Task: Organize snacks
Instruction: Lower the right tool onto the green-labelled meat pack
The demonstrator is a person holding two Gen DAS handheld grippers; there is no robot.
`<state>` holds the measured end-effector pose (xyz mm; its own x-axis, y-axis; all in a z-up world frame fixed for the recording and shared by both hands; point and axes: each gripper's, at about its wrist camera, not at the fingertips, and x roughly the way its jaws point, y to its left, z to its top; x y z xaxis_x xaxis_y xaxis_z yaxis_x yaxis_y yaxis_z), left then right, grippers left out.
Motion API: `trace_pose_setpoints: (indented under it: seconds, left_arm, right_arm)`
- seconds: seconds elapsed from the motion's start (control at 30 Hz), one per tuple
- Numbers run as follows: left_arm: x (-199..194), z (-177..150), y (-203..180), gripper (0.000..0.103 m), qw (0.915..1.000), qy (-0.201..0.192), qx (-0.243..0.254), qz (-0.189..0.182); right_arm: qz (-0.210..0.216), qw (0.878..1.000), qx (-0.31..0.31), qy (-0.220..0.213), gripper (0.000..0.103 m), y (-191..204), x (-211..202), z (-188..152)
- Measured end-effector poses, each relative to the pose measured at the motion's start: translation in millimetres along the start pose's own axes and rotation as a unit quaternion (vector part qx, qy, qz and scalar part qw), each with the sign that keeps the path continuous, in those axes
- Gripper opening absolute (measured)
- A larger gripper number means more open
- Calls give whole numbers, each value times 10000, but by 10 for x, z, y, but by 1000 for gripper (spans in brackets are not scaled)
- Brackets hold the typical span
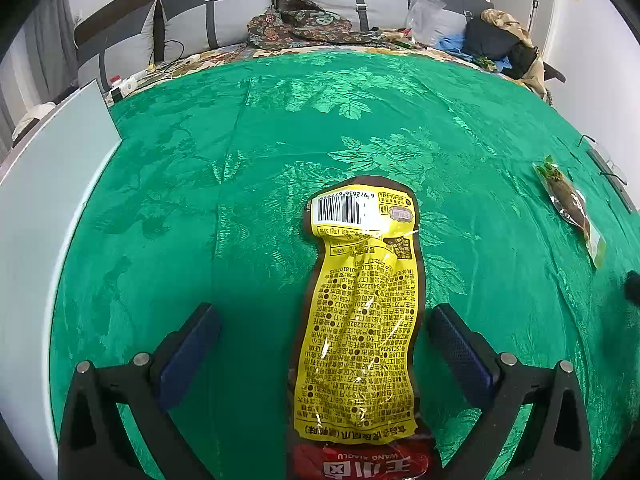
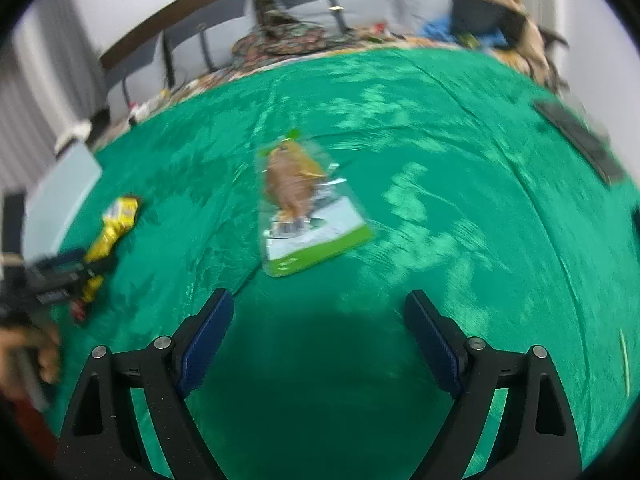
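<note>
A long yellow snack packet [image 1: 360,308] with a barcode and a red end lies flat on the green cloth [image 1: 200,200]. My left gripper [image 1: 324,332] is open, its fingers on either side of the packet, not touching it. The packet also shows in the right wrist view [image 2: 110,232], with the left gripper [image 2: 60,276] over it. A clear, green-edged snack packet [image 2: 304,204] with a brown piece inside lies ahead of my right gripper [image 2: 320,320], which is open and empty. That packet also shows in the left wrist view [image 1: 572,208] at the far right.
A pale flat board [image 1: 48,184] lies at the cloth's left edge. A dark flat device [image 2: 580,140] lies at the right edge. Behind the cloth are grey cushions [image 1: 224,20], patterned fabric [image 1: 304,24], a plastic bag and piled clothes [image 1: 504,40].
</note>
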<state>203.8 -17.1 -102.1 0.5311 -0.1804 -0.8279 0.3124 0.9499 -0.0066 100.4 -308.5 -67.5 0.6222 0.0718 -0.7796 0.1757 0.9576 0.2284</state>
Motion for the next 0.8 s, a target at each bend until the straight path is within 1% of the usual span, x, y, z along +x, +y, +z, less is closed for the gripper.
trace_pose_setpoints:
  seconds: [0.07,0.1,0.17,0.3,0.37,0.47,0.53,0.57,0.6,0.63,0.67,0.7,0.8]
  left_arm:
    - [0,1,3,103,10000,-3,2,1]
    - [2,-1,2,103,10000,0,3,-2]
    - [1,0,4,103,10000,-1,4,-2]
    - [2,-2,3,103,10000,0,2,-1]
    - [2,-2,2,103,10000,-1,1,-1]
    - [3,-3,2,103,10000,-2,0,-2]
    - [5,-4,0,103,10000,-2,2,-1]
    - [4,-4,2,103,10000,-3,1,-2]
    - [5,-5,-1,103,10000,-4,1,-1]
    - [4,-4,1,103,10000,-6,-1,-1]
    - [5,-5,2,103,10000,-6,-2,0]
    - [7,-6,0,103,10000,-6,-2,2]
    - [6,-6,1,103,10000,-7,1,4]
  right_arm:
    - [4,9999,147,-71,90,-40,-113,34]
    - [-4,9999,108,-122,90,-32,-169,94]
    - [-34,9999,-137,-62,90,28,-160,234]
    - [-156,9944,-1002,298,90,282,119,669]
    - [-254,9886,-1363,583,90,404,362,848]
    - [-345,9804,-1637,1044,90,516,709,977]
    - [-493,9767,-1608,1333,90,525,902,1000]
    - [-490,9762,-1565,1417,87,510,941,991]
    - [-454,9761,-1499,1506,87,491,969,975]
    - [-457,9768,-1428,1527,82,472,961,952]
    - [-539,9775,-1431,1455,75,462,913,925]
    - [-517,9788,-1375,1427,66,455,870,901]
    - [-570,9774,-1353,1521,65,458,831,857]
